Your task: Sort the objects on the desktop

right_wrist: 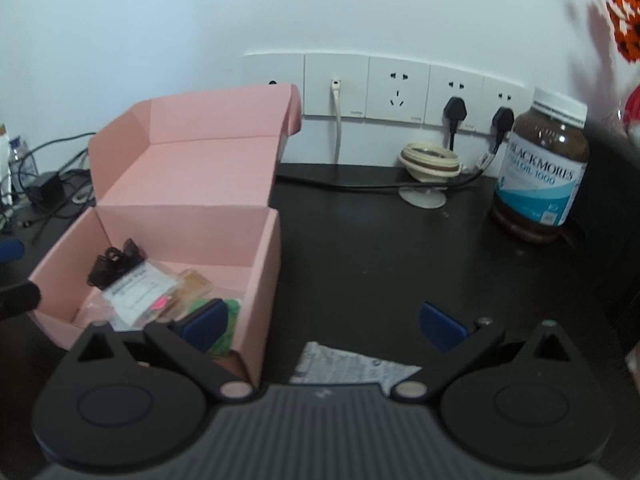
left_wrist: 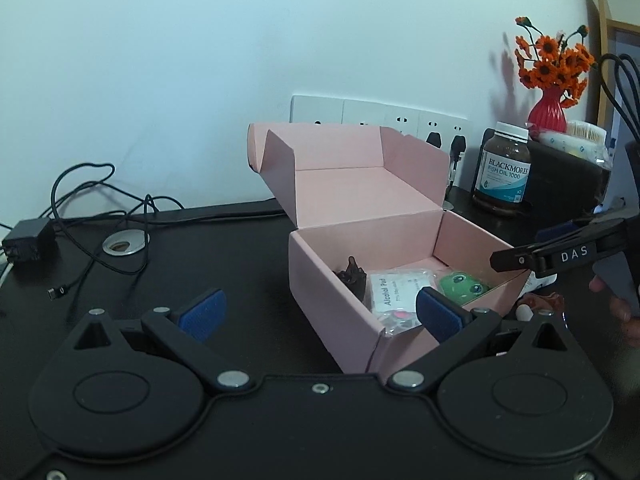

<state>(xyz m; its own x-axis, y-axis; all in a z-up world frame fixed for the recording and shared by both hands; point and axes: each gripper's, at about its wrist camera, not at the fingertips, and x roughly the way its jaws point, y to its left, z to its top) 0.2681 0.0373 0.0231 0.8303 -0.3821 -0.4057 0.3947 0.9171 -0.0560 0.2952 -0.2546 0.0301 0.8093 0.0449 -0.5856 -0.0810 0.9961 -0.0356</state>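
Observation:
An open pink cardboard box (left_wrist: 320,276) stands on the black desk, lid flipped back; it also shows in the right wrist view (right_wrist: 264,240). Inside lie a black binder clip (left_wrist: 354,278), an alcohol pad packet (left_wrist: 394,290) and a green frog toy (left_wrist: 464,286). My left gripper (left_wrist: 320,314) is open and empty, straddling the box's near left wall. My right gripper (right_wrist: 324,326) is open and empty, its left finger over the box's right wall, and it shows from the side in the left wrist view (left_wrist: 516,258). A printed white packet (right_wrist: 352,366) lies on the desk beneath it.
A brown fish oil bottle (right_wrist: 540,172) stands at the back right by a red vase of orange flowers (left_wrist: 550,76). A wall socket strip (right_wrist: 384,88) holds plugged cables. A tape roll (right_wrist: 430,160), a black adapter with cables (left_wrist: 28,240) and a desk grommet (left_wrist: 124,242) are nearby.

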